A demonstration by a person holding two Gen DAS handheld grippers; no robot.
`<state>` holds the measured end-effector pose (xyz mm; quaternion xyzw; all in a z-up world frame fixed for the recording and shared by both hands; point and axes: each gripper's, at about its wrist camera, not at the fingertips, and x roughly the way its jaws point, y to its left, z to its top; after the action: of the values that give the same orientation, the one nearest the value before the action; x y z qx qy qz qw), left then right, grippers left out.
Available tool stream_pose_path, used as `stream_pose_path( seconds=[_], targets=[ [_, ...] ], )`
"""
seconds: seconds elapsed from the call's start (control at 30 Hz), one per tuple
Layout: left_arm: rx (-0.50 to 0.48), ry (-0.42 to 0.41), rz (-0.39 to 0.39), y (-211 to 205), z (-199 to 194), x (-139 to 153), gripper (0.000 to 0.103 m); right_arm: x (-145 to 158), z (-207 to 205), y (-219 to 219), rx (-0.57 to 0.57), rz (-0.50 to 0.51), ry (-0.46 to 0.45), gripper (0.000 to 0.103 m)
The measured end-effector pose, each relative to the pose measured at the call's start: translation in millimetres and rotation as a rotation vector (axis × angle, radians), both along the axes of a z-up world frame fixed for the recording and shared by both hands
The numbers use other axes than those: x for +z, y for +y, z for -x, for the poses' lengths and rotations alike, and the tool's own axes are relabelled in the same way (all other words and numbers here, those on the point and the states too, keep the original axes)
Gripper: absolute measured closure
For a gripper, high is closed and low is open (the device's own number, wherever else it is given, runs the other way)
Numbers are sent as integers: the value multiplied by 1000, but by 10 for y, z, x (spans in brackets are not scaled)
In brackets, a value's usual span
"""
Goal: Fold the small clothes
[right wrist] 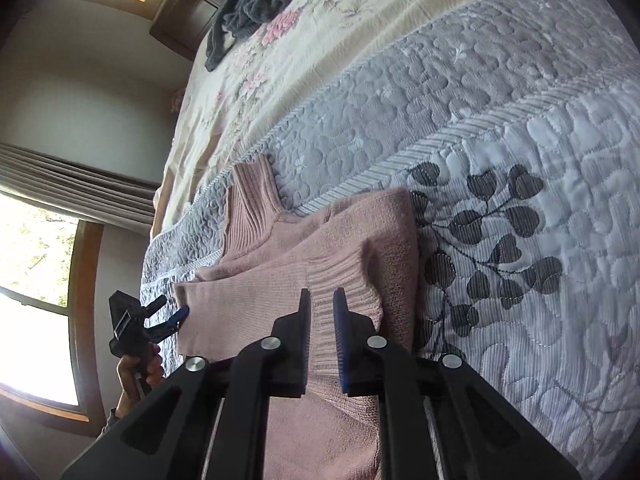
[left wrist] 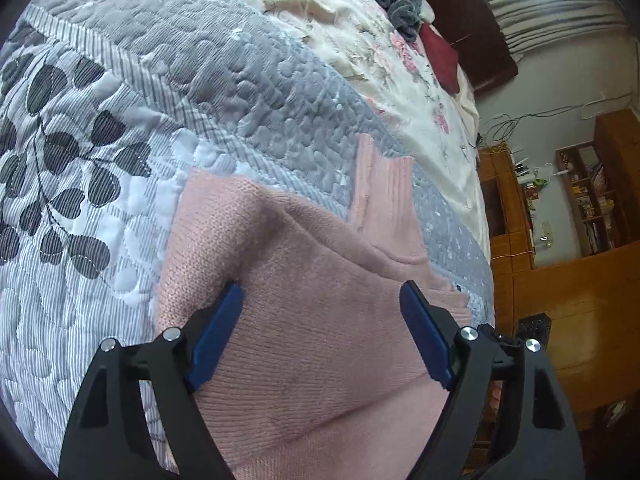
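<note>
Pink sweater (left wrist: 320, 320) on bed (left wrist: 120, 200): soft, limp knit. Right gripper (right wrist: 322, 312) pinches ribbed cuff (right wrist: 344, 280) between its fingers; left gripper (left wrist: 322, 300) spread, empty.

Bed (left wrist: 248, 92) wearing a grey quilted leaf-print cover, cream floral sheet (right wrist: 304, 40) lying beyond, daylight pouring through wood-framed windows (right wrist: 36, 304), orange wooden shelving (left wrist: 592, 200) standing against a pale wall (right wrist: 80, 96)
</note>
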<state>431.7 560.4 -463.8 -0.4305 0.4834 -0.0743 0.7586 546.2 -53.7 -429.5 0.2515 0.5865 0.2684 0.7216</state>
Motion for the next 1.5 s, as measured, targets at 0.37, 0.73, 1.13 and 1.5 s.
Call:
stream_pose_path(
  seconds=[0.37,0.73,1.13,1.5],
  targets=[
    [-76,-137,93,-72,437,228,31,-145,214,33,99,4,21,83],
    [-103,-181,50,173,-128,484,23,150,-395,382,155,48,-9,77],
    [-166,-55,83,-383,-1889,-186,25,-381,-1658,1904,194,108,-38,69],
    [-219,-20,-44,-631,-2286,-415,92,-717,-1916,2341,215,67,-61,69]
  ],
)
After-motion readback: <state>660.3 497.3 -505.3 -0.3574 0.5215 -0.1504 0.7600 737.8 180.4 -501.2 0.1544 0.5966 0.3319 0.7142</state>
